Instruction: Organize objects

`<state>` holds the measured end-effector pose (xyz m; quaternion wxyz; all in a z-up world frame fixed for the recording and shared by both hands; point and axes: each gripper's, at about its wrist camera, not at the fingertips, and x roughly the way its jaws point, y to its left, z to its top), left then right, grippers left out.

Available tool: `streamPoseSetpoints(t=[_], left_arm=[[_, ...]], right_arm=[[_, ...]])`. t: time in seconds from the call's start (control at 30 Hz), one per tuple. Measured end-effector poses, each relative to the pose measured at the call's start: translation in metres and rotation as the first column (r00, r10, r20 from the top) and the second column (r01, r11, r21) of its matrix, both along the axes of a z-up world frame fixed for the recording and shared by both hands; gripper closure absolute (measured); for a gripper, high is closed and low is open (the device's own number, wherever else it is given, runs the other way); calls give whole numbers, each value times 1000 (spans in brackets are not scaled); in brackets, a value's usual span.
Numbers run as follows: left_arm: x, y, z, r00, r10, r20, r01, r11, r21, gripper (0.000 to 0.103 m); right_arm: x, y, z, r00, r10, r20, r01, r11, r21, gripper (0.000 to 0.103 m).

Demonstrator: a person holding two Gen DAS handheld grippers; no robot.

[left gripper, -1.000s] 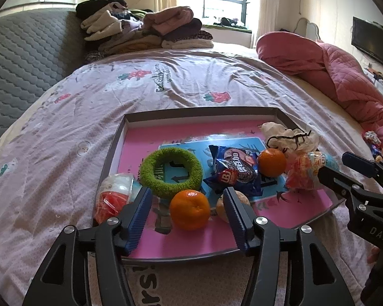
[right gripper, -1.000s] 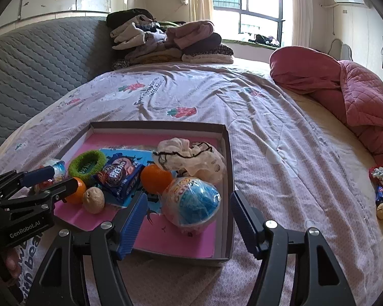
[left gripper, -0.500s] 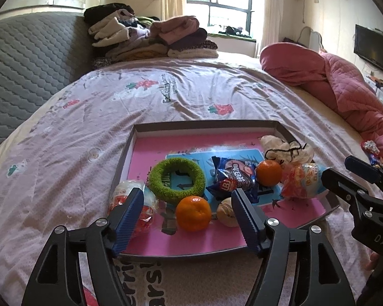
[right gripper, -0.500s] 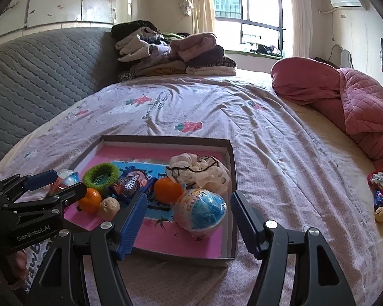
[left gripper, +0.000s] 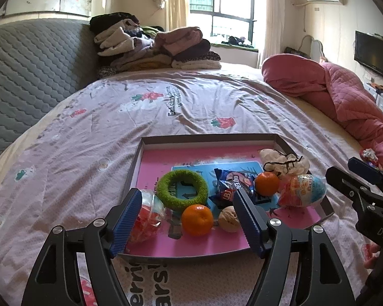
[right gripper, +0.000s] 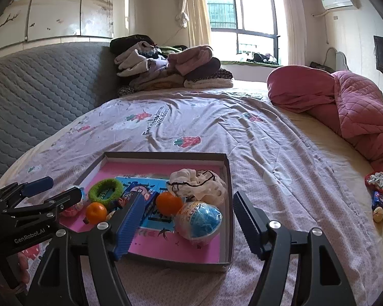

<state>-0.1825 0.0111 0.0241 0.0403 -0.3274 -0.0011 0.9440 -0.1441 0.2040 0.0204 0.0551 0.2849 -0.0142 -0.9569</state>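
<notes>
Tray (left gripper: 138, 158) holds two oranges (left gripper: 197, 219), one green ring (left gripper: 182, 189); both grippers (left gripper: 185, 219) (right gripper: 186, 223) released, empty.

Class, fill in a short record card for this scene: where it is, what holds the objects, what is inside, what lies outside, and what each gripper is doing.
Setting: bed sheet in a bedroom
Container: shallow box with a pink floor
Inside: green ring, two oranges, walnut, snack packet, blue-and-white egg toy, cream scrunchie, red-and-clear egg toy
Outside: small items at the right edge of the bed
Left gripper: open, jaws just widened, holds nothing
Right gripper: open, jaws just widened, holds nothing
</notes>
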Motion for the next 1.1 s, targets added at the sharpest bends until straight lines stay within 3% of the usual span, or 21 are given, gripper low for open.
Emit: streamPoseSetpoints(t=[0.5,1.1], left_arm=[[24,-5,15,997,30,-72,-30,1000,-1,27],[44,-7,18,992,76,-101,-76,997,1,27]], right_arm=[[16,0,13,998,-1,-60,-1,1000,-25,32],[38,2,19,994,-15,-106,11,999,-39,32]])
